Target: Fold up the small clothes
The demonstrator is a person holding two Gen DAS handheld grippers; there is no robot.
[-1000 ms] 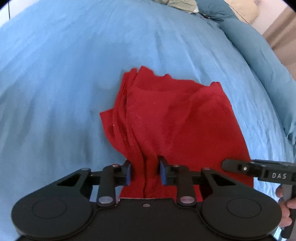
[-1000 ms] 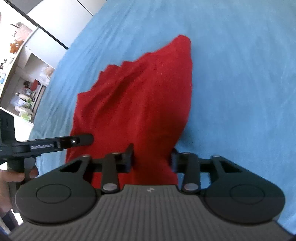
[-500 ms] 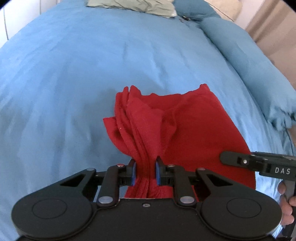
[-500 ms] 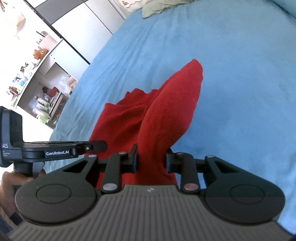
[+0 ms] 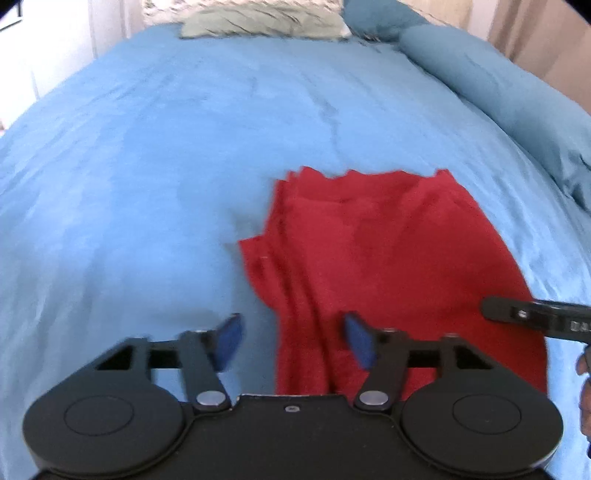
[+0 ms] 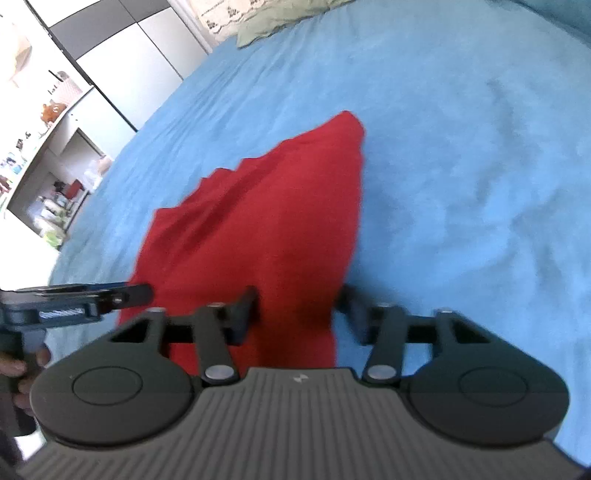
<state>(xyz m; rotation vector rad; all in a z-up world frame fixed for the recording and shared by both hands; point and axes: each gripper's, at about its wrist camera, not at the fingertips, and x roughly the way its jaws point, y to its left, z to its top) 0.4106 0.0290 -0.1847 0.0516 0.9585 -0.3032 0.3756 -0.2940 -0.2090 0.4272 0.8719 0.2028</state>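
A red garment [image 5: 376,258] lies folded and rumpled on the blue bed cover [image 5: 166,166]. My left gripper [image 5: 293,341] is open over its near left edge, with the cloth between the blue pads [image 5: 356,341] but not pinched. In the right wrist view the same red garment [image 6: 266,229] runs away from me, and my right gripper [image 6: 299,312] is open around its near end, its fingers [image 6: 243,314] apart and not pressing on the cloth. Each gripper shows at the edge of the other's view.
A grey-green pillow [image 5: 258,18] lies at the head of the bed. A rolled blue duvet [image 5: 517,99] runs along the right side. A wardrobe and cluttered shelves [image 6: 55,147] stand beyond the bed's left edge.
Both grippers were shut on the garment half a second ago and have opened, letting it go. The cloth has dropped flatter onto the bed.
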